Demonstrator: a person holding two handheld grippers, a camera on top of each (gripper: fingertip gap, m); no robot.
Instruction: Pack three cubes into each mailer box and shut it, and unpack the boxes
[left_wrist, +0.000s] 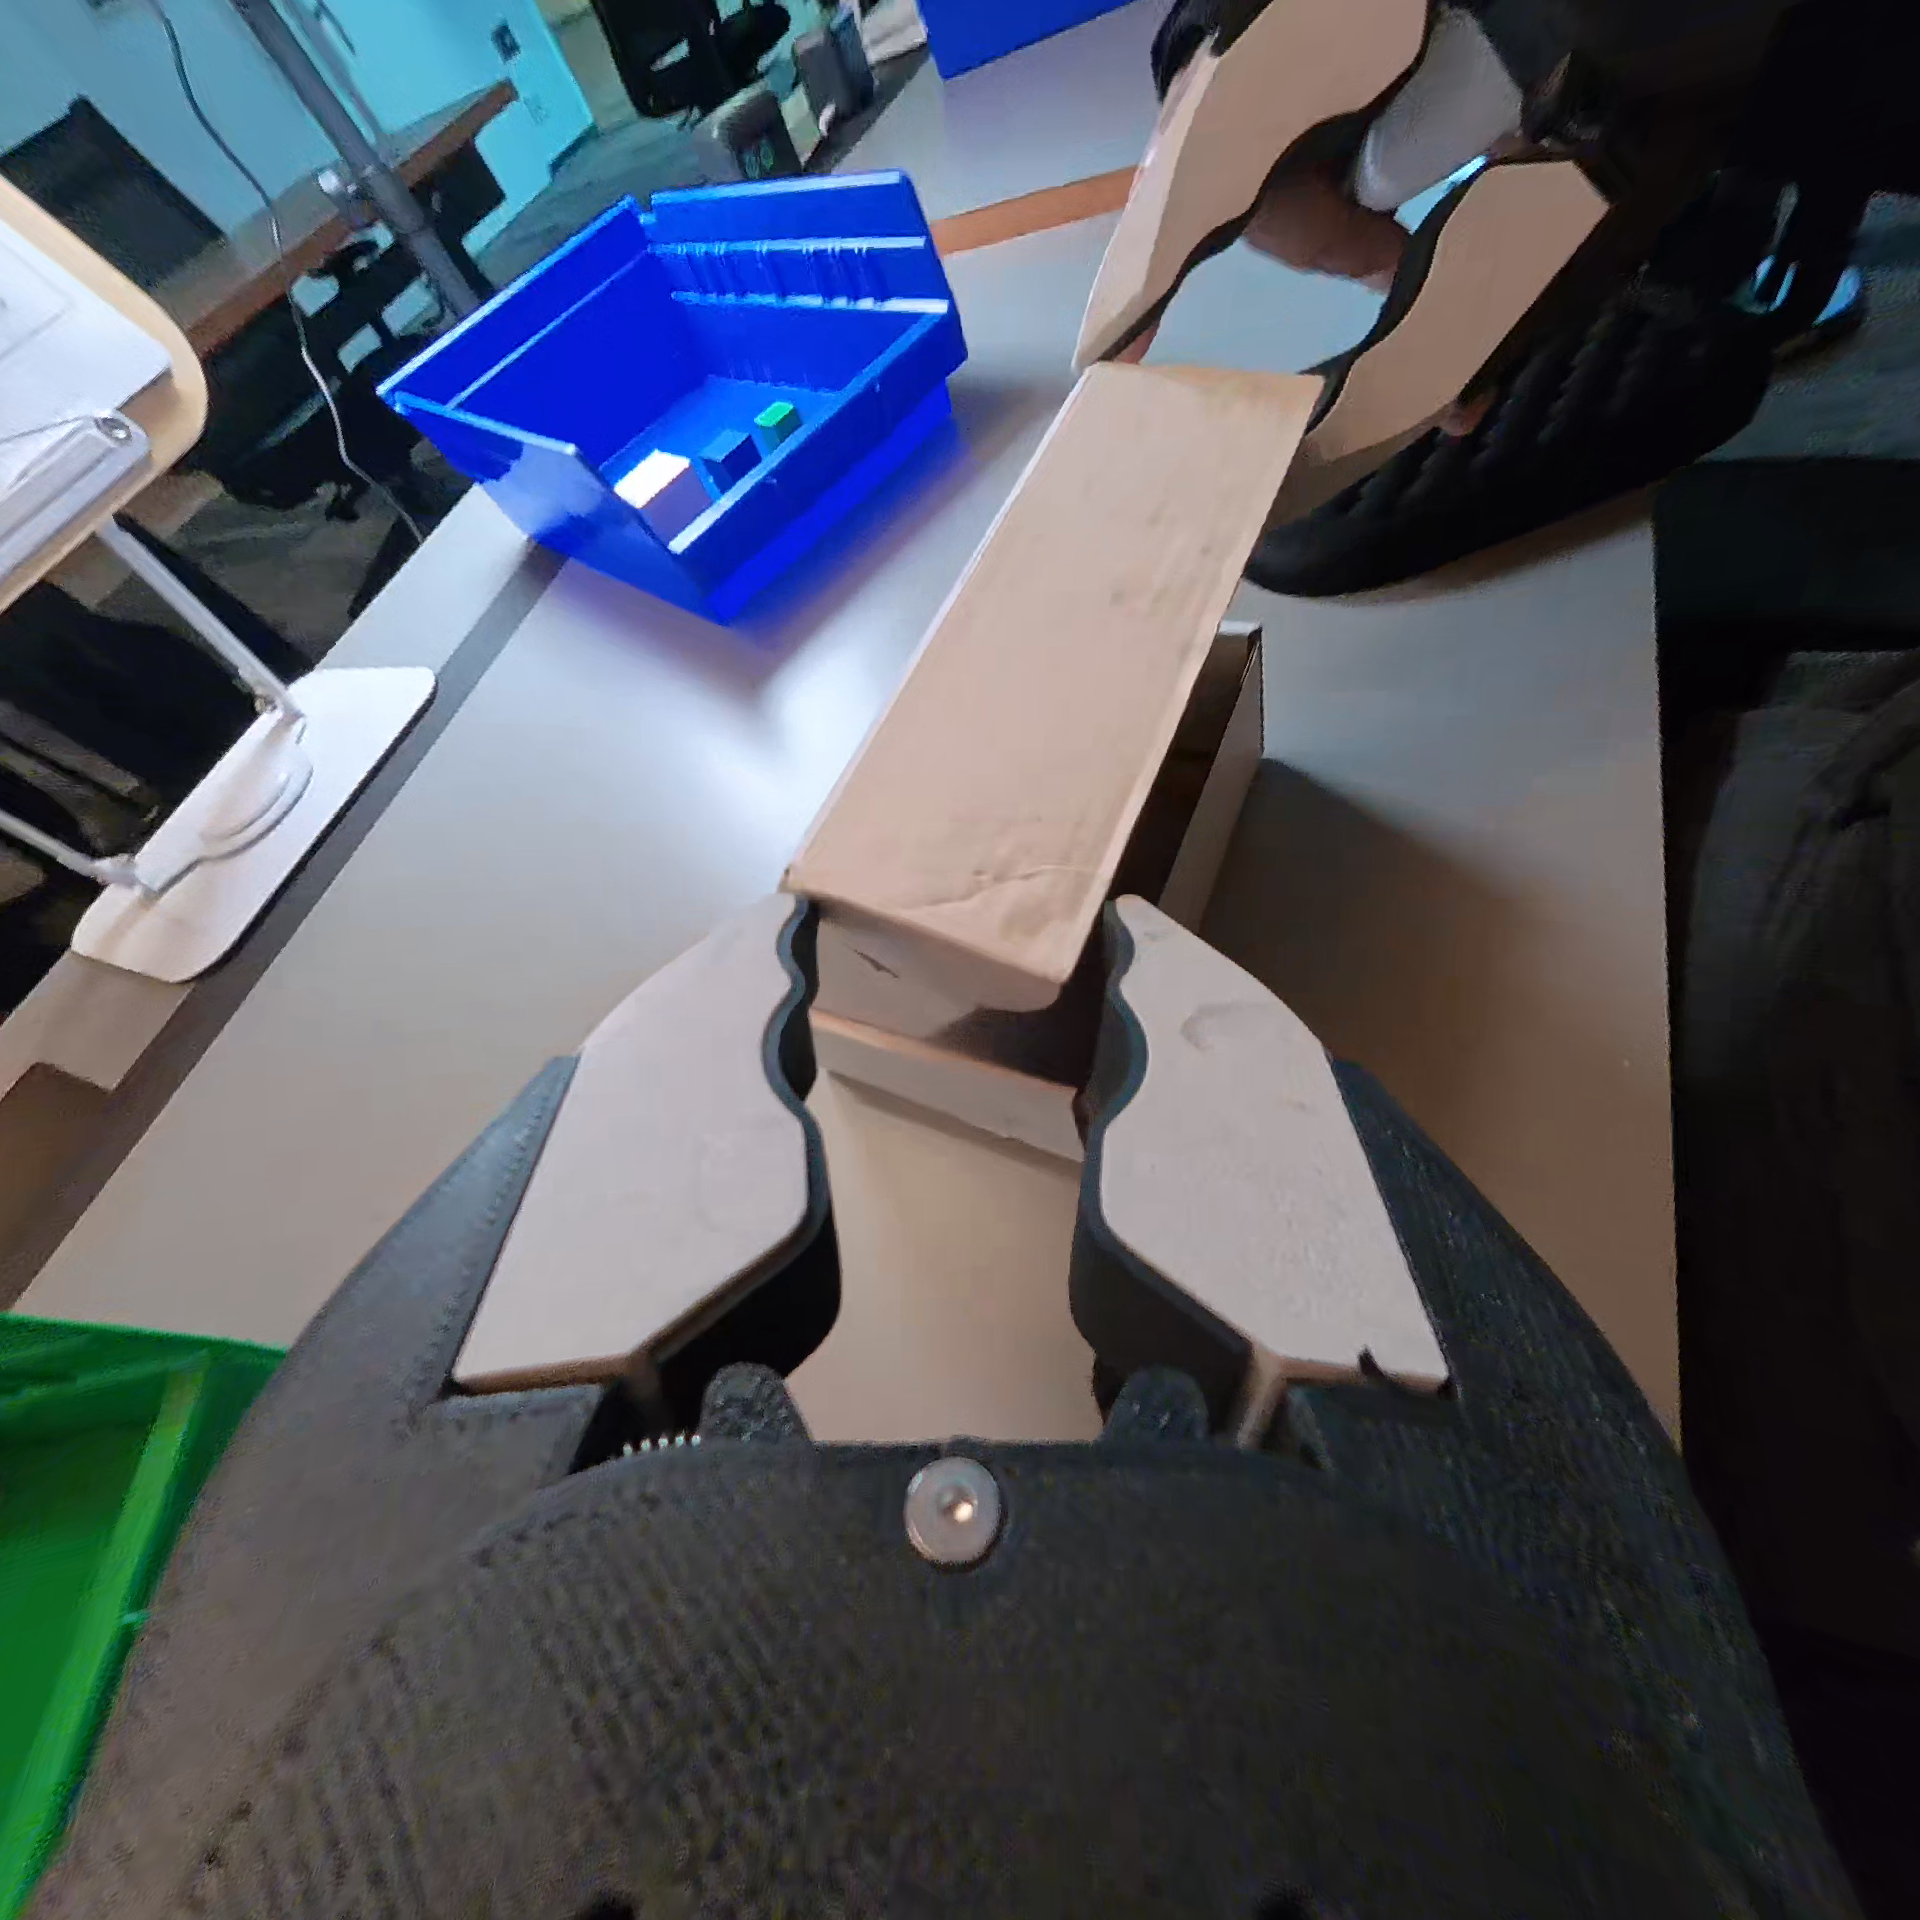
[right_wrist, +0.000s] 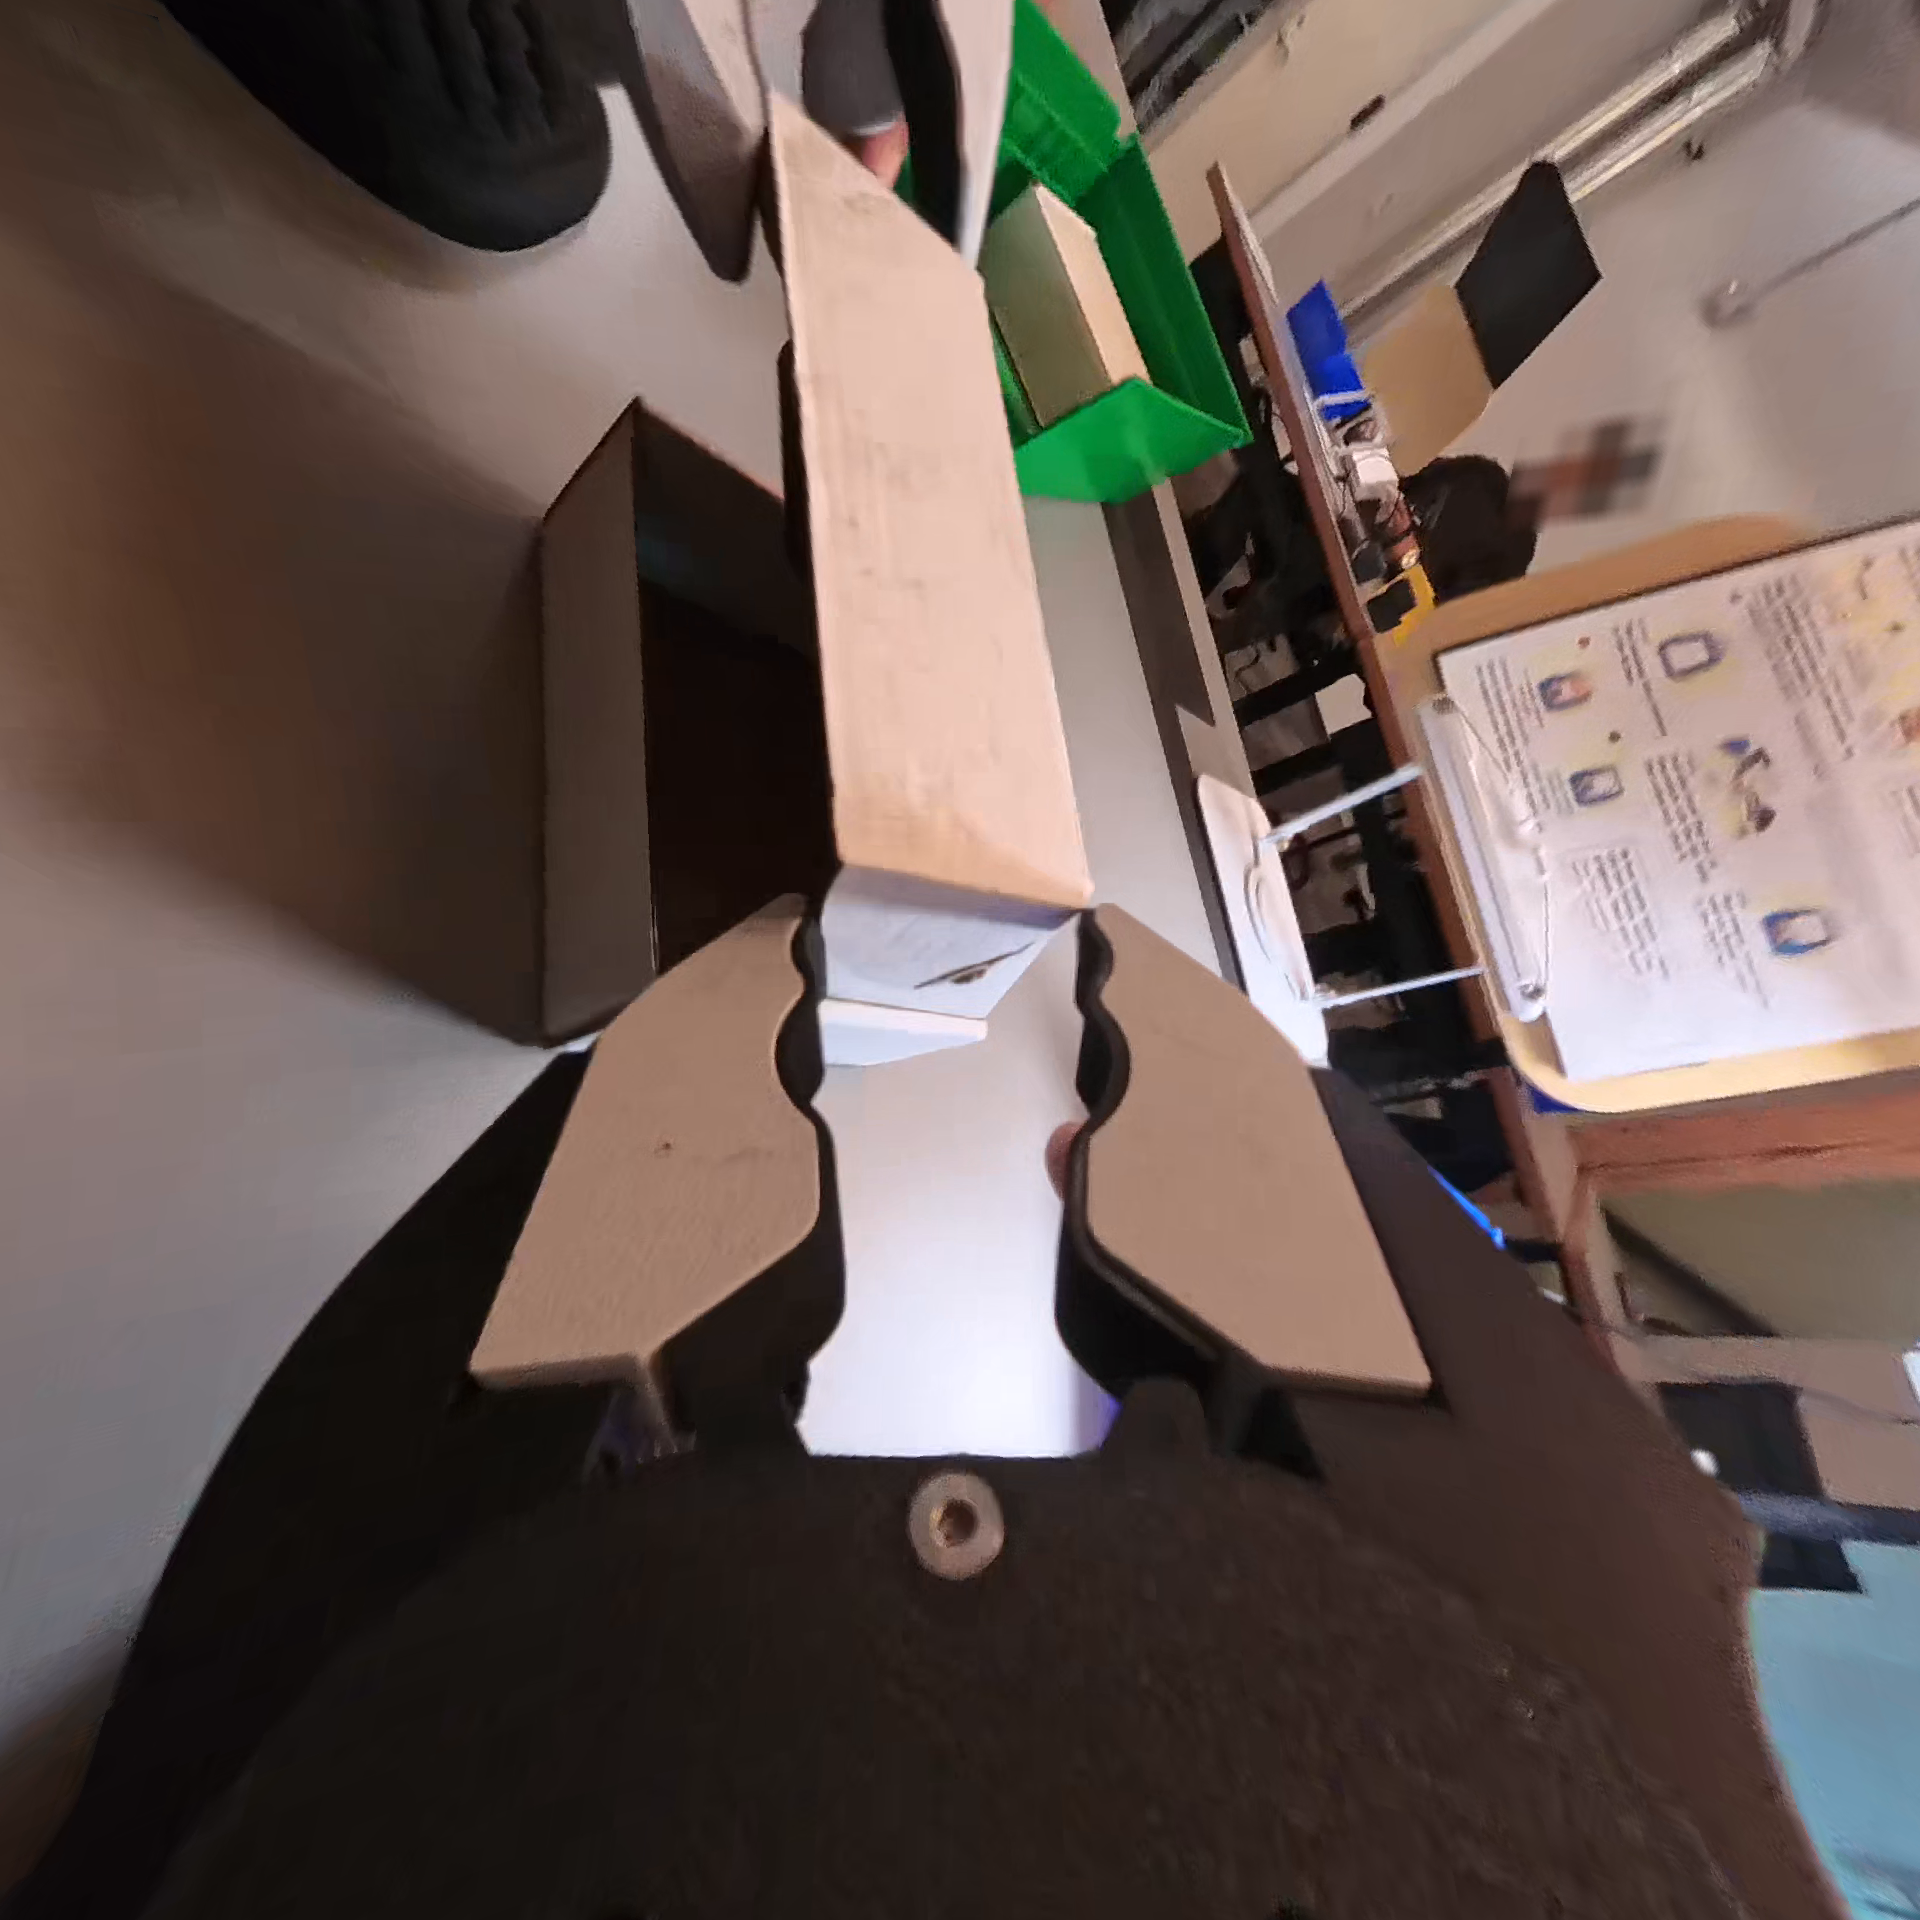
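Note:
A brown cardboard mailer box (left_wrist: 1216, 769) stands open on the grey table; its inside is dark in the right wrist view (right_wrist: 592, 748). Its lid's long front flap (left_wrist: 1060, 644) is raised above it. My left gripper (left_wrist: 951, 925) is shut on the flap's near end. My right gripper (left_wrist: 1216, 390) holds the far end. In the right wrist view my right gripper (right_wrist: 945, 920) closes on that flap (right_wrist: 914, 540). A blue bin (left_wrist: 520, 478) holds a pale cube (left_wrist: 652, 480), a blue cube (left_wrist: 727, 452) and a green cube (left_wrist: 777, 418).
A green bin (left_wrist: 62, 1507) sits by my left gripper; in the right wrist view it (right_wrist: 1122, 436) holds another cardboard box (right_wrist: 1060, 301). A clipboard on a stand (right_wrist: 1683, 790) with a white base (left_wrist: 260, 821) stands at the table's far edge.

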